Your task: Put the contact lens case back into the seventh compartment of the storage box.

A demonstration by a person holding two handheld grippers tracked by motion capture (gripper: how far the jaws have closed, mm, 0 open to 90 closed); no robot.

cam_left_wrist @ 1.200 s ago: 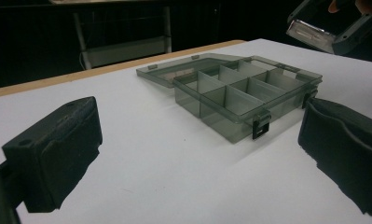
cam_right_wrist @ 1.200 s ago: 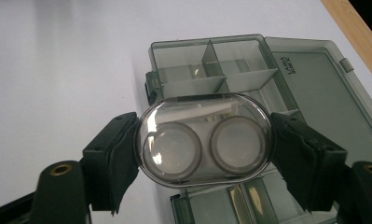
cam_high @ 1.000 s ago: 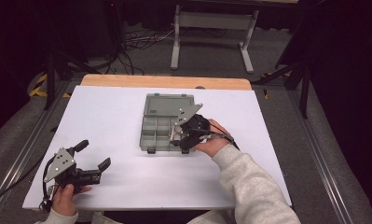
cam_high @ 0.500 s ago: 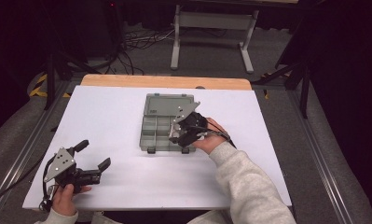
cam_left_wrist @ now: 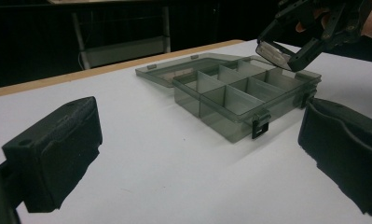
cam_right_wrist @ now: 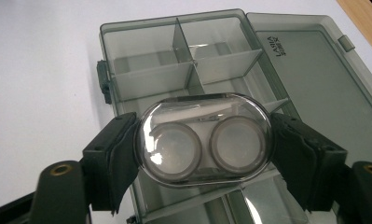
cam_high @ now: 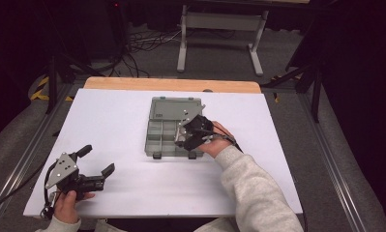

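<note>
A grey see-through organizer box [cam_high: 162,131] lies open on the white table, its lid [cam_high: 175,107] folded flat behind it; I see its empty compartments [cam_right_wrist: 146,51] and dividers [cam_left_wrist: 230,98]. My right gripper [cam_high: 185,135] hovers over the box's right side, shut on a clear oval contact-lens case [cam_right_wrist: 205,139] with two round wells, held flat between the pads. That case [cam_left_wrist: 273,52] hangs just above the box's far compartments. My left gripper [cam_high: 96,161] rests near the table's front left corner, jaws wide apart and empty, pointing toward the box.
The white table top [cam_high: 108,125] has a wooden far edge [cam_high: 171,84]. Two black latches [cam_left_wrist: 260,126] sit on the box's front wall. Beyond the table stand a metal frame [cam_high: 219,29] and cables on the dark floor.
The right gripper with the lens case has shifted slightly lower and closer over the box. The left gripper has stayed put.
</note>
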